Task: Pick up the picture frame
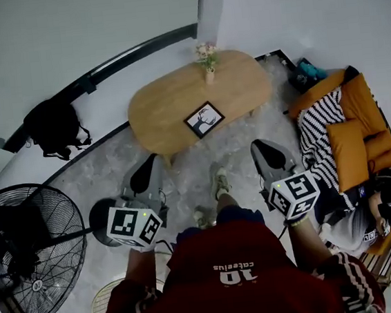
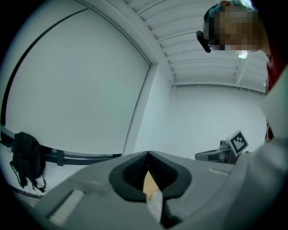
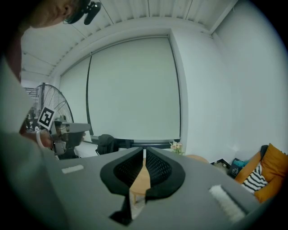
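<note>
Wooden oval table [image 1: 169, 106] carries the black picture frame [image 1: 204, 119] lying flat near its front edge, turned corner-on, straight ahead and midway between the left hand-held gripper [image 1: 144, 175] and right hand-held gripper [image 1: 269, 154], both empty with jaws practically closed, neither clearly nearer.

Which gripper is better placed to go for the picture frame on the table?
Right, narrowly. The right gripper and left gripper hang short of the table, similarly far from the picture frame, but the right one looks straight at the table; the left faces mostly wall.
</note>
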The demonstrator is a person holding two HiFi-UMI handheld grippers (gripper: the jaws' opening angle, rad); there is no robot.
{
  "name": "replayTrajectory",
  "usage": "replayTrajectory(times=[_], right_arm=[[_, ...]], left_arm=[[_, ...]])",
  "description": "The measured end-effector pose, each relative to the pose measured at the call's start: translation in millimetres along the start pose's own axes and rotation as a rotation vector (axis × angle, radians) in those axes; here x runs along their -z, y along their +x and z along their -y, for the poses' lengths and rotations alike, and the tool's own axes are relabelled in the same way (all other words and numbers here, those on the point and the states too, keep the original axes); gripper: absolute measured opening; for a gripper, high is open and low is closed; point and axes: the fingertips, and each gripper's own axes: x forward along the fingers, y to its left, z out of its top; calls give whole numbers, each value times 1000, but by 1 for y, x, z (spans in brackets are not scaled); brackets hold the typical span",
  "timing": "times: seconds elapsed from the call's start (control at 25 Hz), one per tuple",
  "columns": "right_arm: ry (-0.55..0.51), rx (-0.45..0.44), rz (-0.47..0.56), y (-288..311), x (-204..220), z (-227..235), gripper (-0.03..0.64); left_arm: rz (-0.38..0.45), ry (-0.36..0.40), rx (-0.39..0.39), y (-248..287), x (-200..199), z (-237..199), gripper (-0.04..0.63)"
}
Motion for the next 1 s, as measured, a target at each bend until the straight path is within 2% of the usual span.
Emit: replayTrajectory(times=[0.24,0.48,0.76,0.88,1.0], right_arm=[[3,-19,-8,31,2,14,18],[7,-50,25,64,-10,35,35],[14,-50,12,113,-15,64,162],[44,-40,-13,133,2,76,186],[102,-12,-89,160,42,98,194]], left_arm=[[-14,1,-7,21,0,-11,3],[-21,51,-14,56,-15,-21,3],[-23,76,-20,95,-38,-34,3],[-32,69,-20,108,-31,-41,3],[-46,61,-22,120,-23,-46,3]])
